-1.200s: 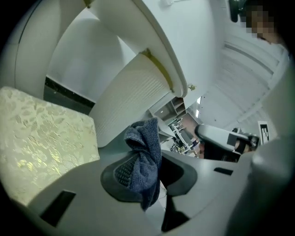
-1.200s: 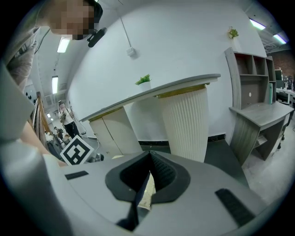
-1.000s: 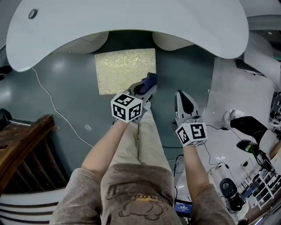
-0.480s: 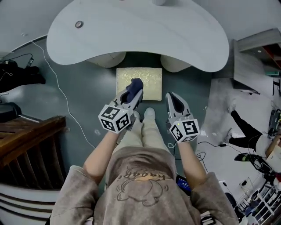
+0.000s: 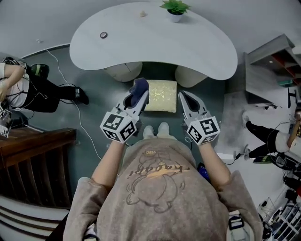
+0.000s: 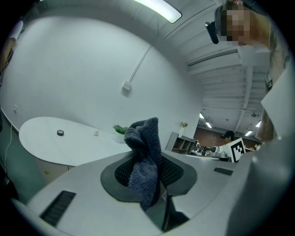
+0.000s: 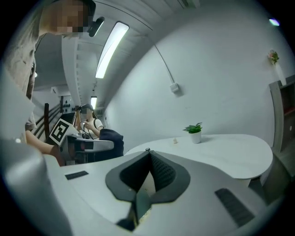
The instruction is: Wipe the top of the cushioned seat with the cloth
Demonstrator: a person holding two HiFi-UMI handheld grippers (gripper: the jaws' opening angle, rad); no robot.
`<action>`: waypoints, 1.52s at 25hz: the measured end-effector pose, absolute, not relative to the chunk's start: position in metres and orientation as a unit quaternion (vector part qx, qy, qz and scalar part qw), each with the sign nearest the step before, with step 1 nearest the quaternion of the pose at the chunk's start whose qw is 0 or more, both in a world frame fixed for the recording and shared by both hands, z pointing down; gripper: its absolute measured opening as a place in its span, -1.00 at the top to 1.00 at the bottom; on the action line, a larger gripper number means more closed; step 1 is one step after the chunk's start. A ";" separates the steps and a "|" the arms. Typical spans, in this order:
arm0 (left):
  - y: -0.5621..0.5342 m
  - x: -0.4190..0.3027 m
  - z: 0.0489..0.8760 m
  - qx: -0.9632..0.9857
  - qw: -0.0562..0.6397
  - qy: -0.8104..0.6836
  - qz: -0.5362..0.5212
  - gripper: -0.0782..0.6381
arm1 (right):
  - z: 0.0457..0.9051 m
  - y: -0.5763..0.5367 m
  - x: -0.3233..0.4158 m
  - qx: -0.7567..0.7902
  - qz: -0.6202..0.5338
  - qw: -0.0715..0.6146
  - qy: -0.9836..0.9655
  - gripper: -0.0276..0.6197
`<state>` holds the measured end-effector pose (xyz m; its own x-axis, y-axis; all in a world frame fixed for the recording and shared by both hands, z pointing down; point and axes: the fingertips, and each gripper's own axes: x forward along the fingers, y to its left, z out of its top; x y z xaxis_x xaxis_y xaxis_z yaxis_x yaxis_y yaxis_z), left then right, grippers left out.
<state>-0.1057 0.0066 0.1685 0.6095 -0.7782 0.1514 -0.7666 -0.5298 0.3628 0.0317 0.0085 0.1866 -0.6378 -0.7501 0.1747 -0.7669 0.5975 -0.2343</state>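
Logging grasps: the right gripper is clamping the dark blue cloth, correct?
Not quite: it is the left gripper that is clamping the dark blue cloth. The left gripper view shows its jaws closed on the fabric.

White curved table [image 5: 155,47], small potted plant [image 5: 175,9] at its far edge, dark wooden frame [image 5: 33,160] at left

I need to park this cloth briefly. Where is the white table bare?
The table's middle is bare, between the small dark disc at left and the potted plant at the far edge; so is its right end. Things cluster by the plant.
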 end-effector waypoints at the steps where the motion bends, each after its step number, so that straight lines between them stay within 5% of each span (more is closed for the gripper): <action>1: 0.009 -0.108 0.161 0.875 0.193 -0.443 -0.019 0.51 | 0.179 0.010 0.030 0.423 0.139 0.027 -0.895 0.91; 15: 0.033 -0.140 0.139 0.868 0.097 -0.487 -0.021 0.51 | 0.156 0.021 0.020 0.426 0.091 0.021 -0.900 0.91; 38: 0.032 -0.149 0.155 0.858 0.108 -0.501 -0.021 0.51 | 0.172 0.018 0.019 0.432 0.098 0.025 -0.896 0.91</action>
